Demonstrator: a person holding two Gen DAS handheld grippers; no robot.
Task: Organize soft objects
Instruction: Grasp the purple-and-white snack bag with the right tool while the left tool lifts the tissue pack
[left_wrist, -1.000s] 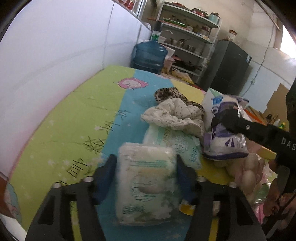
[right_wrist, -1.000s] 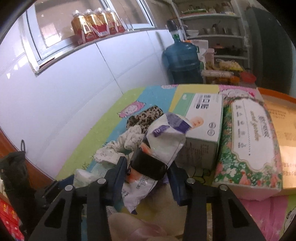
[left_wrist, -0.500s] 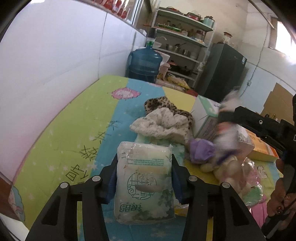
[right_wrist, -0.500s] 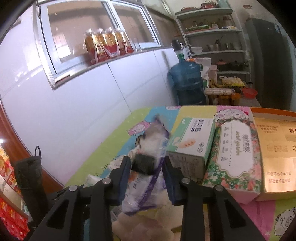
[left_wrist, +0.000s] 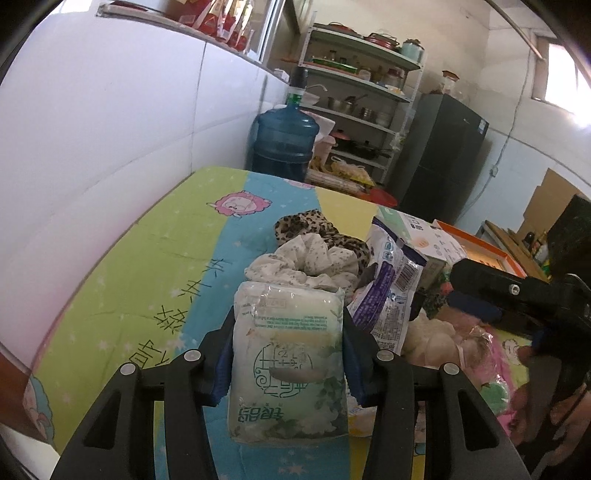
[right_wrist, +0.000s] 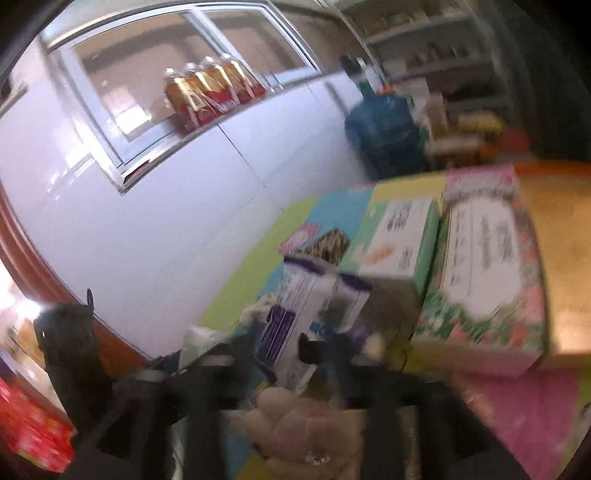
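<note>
Left gripper (left_wrist: 288, 354) has its black fingers (left_wrist: 356, 354) clamped on both sides of a soft white plastic tissue pack with green print (left_wrist: 288, 354), held upright and lifted clear of the worktop (left_wrist: 147, 258), which is covered with a green, blue and yellow cartoon mat.

Just behind the pack sits a crumpled white floral cloth (left_wrist: 306, 264), and behind that a leopard-print fabric piece (left_wrist: 303, 227). To the right of the cloth, a white and purple plastic packet (left_wrist: 391, 295) stands on end, leaning against a white and green cardboard box (left_wrist: 424, 236). Pale plush items in clear wrap (left_wrist: 454, 347) lie low at the right of the pile.

Right gripper (right_wrist: 291, 362) view is heavily motion-blurred. Its jaws have just been opening, and the fingers now stand released and spread wide; the white and purple packet (right_wrist: 306, 306) sits in front of them, and whether a pad still touches it cannot be told through the blur. In the left wrist view the right gripper's black body (left_wrist: 517, 295) hovers over the right side of the pile, beside the packet.

Beside the white and green box (right_wrist: 399, 240) lies a floral-patterned tissue box (right_wrist: 487, 266), then an orange flat box (right_wrist: 561, 236). A blue water jug (left_wrist: 284, 144) stands past the worktop's far end, by the white wall.
</note>
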